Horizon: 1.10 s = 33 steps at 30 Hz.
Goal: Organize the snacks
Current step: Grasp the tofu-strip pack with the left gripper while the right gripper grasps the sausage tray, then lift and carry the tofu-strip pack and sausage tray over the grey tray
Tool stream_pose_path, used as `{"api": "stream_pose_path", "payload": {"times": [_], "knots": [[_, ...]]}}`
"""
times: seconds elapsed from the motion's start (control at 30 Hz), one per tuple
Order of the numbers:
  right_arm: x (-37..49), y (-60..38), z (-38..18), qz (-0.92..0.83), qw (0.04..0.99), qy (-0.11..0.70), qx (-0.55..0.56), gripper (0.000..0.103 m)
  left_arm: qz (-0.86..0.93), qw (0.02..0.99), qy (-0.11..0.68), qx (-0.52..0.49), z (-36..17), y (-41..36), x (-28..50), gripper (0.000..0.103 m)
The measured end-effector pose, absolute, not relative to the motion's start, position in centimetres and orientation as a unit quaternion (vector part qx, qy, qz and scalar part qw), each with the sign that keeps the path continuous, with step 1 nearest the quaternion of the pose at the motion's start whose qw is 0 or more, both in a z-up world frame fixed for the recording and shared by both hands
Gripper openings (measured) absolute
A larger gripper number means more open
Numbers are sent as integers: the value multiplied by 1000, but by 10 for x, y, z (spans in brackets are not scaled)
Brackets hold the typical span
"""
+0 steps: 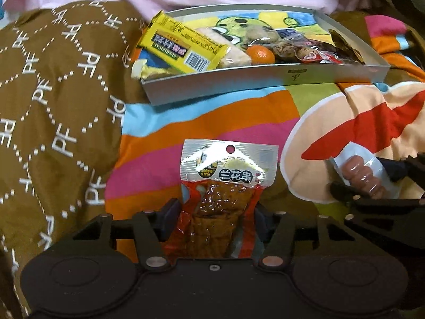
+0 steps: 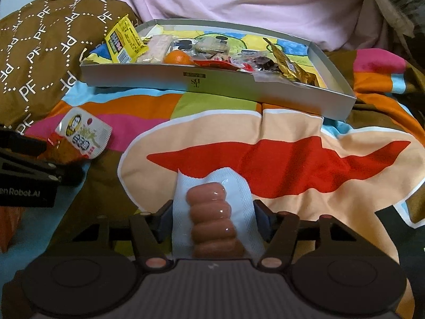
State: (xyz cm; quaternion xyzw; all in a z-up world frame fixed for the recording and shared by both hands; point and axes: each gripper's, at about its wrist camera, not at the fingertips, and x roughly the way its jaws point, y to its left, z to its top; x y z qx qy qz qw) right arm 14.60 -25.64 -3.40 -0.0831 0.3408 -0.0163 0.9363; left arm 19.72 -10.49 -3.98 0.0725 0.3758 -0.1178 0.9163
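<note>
Far to your left lies the brown quilt (image 1: 53,101) with its white dotted lattice and letters, bunched up against the striped cartoon sheet (image 1: 212,122) that covers the bed.

Your left gripper (image 1: 217,212) has a silver-topped snack pouch (image 1: 228,175) between its fingers. The pads sit against the red lower half of the pouch on both sides, so you are grasping it, with the silver header pointing away from you towards the tray. In the right wrist view the same pouch (image 2: 82,133) shows low at the left edge, resting on the sheet.

Beyond it, further up the bed, sits the shallow grey tray (image 1: 265,85). Along its inside, from left to right, you have a yellow packet (image 1: 180,47) leaning over the left rim, a pale bar (image 1: 233,55) beside it, an orange (image 1: 260,54), then a heap of small clear-wrapped snacks (image 1: 300,50), and a gold wrapper (image 2: 287,61) near the right end.

Your right gripper (image 2: 215,223) is clenched on a clear-and-white sausage packet (image 2: 212,218), with both pads touching the packet's edges. It lies over the peach and red patch of the sheet, in front of the tray and well short of it.

Behind everything runs a pink cloth (image 2: 239,0).
</note>
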Motion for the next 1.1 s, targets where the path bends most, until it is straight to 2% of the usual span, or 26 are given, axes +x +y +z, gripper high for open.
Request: {"api": "stream_pose_path", "payload": {"times": [0.67, 1.1], "knots": [[140, -252, -33, -15, 938, 328, -108, 62, -96, 924, 365, 56, -35, -104, 190, 55], [132, -241, -28, -16, 945, 287, -153, 62, -82, 947, 309, -10, -20, -93, 182, 53]]}}
